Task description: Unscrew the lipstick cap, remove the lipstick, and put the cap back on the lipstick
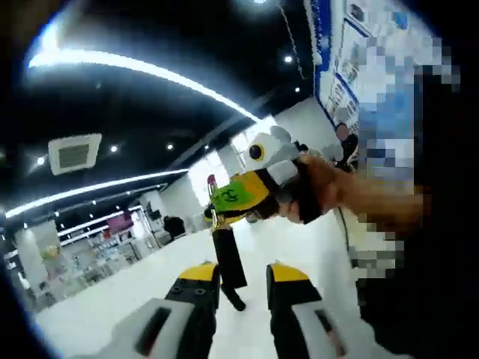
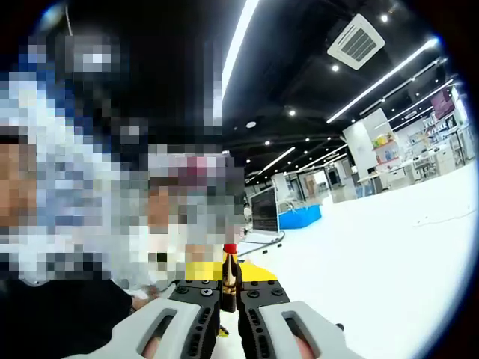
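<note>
Two yellow-tipped grey jaws of the left gripper [image 1: 239,283] rise in the left gripper view, standing apart with a slim glossy black lipstick cap [image 1: 228,258] between them; whether they press it cannot be told. Beyond, a hand [image 1: 329,191] holds the right gripper [image 1: 224,202], pinching a gold-banded black lipstick [image 1: 212,196] with red tip. Right gripper view: the jaws clamp that lipstick upright, red tip up, above a smooth white table [image 2: 389,247].
</note>
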`<act>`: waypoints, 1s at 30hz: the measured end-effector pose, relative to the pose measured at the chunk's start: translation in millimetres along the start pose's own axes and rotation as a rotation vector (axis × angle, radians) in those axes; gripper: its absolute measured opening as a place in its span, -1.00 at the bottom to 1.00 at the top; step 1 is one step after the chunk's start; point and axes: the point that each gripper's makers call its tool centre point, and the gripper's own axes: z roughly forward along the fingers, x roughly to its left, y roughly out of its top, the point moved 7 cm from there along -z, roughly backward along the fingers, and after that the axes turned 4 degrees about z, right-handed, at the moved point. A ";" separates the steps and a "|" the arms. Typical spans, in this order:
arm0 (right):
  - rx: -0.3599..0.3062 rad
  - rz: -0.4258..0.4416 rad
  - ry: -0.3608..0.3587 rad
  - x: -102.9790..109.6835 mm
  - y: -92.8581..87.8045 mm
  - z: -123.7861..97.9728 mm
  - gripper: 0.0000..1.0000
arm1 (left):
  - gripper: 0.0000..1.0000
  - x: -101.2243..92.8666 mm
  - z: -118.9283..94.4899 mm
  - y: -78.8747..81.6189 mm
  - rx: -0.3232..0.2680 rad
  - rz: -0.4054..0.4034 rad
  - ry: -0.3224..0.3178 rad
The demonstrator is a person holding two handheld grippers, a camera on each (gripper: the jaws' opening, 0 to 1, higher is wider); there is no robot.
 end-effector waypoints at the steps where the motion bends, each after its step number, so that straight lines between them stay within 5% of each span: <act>1: 0.010 -0.004 0.013 1.9 -0.9 0.6 -0.90 | -0.47 -0.7 -0.6 -2.0 -0.007 -0.099 -0.056; 4: 0.024 -0.012 0.032 5.3 -2.4 2.7 -0.90 | -0.49 -1.2 -1.1 -7.2 -0.012 -0.257 -0.158; 12: 0.043 -0.021 0.067 10.1 -5.8 7.5 -0.90 | -0.56 -7.2 2.9 -9.7 -0.031 -0.374 -0.205; 23: 0.090 -0.058 0.108 15.5 -10.9 7.7 -0.90 | -0.47 11.1 -12.1 -7.7 -0.009 -0.385 -0.202; 30: 0.124 -0.067 0.104 13.6 -15.2 11.2 -0.90 | -0.49 7.3 -22.1 -3.0 0.040 -0.386 -0.264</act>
